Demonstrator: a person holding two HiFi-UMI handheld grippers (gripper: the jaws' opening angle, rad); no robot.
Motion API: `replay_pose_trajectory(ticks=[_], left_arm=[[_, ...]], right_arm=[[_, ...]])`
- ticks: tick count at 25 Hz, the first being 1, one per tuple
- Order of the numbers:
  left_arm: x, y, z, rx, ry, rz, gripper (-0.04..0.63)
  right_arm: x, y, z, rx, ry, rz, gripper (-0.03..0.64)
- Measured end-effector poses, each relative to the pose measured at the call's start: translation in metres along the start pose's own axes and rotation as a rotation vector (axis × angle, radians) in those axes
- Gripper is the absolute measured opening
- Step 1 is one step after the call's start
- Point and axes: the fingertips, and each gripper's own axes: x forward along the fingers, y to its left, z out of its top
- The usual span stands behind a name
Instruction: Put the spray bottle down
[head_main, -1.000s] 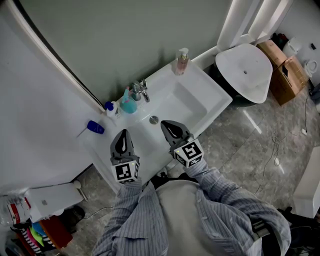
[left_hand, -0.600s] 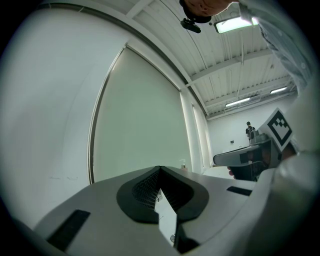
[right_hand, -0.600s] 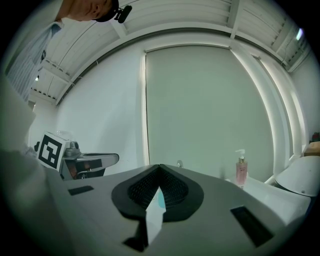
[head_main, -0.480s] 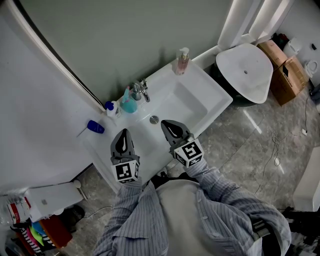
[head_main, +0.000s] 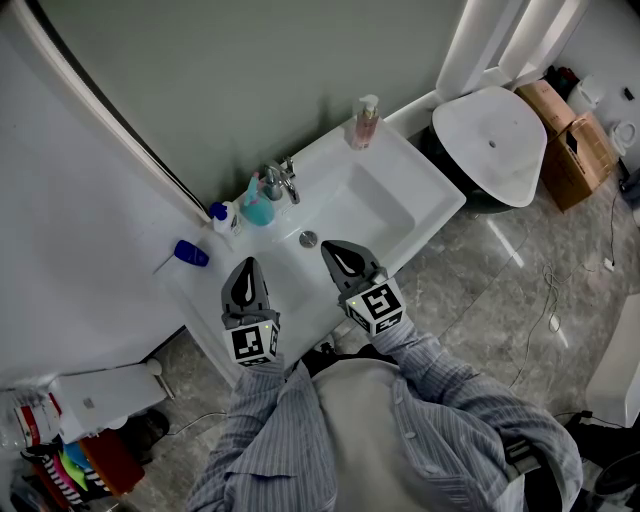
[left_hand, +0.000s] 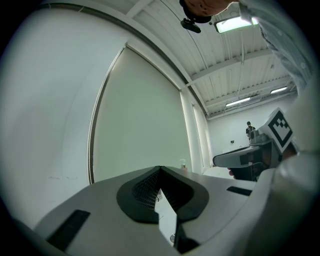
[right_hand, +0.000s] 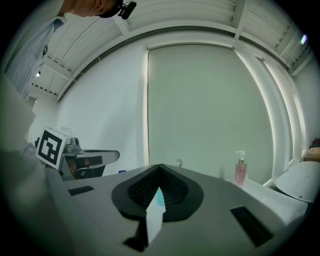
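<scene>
Head view: a teal plastic spray bottle (head_main: 257, 208) stands on the white ceramic sink's (head_main: 410, 160) back rim beside the chrome tap (head_main: 282, 181), its label too small to read.

Left gripper view: left gripper (left_hand: 160, 170) closed, empty.

Right gripper view: right gripper (right_hand: 159, 168) closed, empty.

We find the white rectangular sink basin (head_main: 372, 215) open, with only its round metal drain (head_main: 308, 239) low inside. The back rim is crowded: a chrome faucet (head_main: 281, 180), a teal spray bottle (head_main: 256, 208) just left of it, a small blue-capped white bottle (head_main: 221, 216) further left, and a pink pump bottle (head_main: 364, 122) at the right corner. The grey-green wall (head_main: 300, 70) closes the back, and a small blue object (head_main: 190, 254) lies on the left ledge.
</scene>
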Motion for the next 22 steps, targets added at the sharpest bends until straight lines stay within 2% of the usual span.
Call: replay_pose_trajectory(ticks=[22], left_arm=[[0.0042, 0.0000, 0.0003, 0.002, -0.005, -0.006, 0.002]], right_arm=[[0.0018, -0.0036, 0.0025, -0.007, -0.002, -0.005, 0.014]])
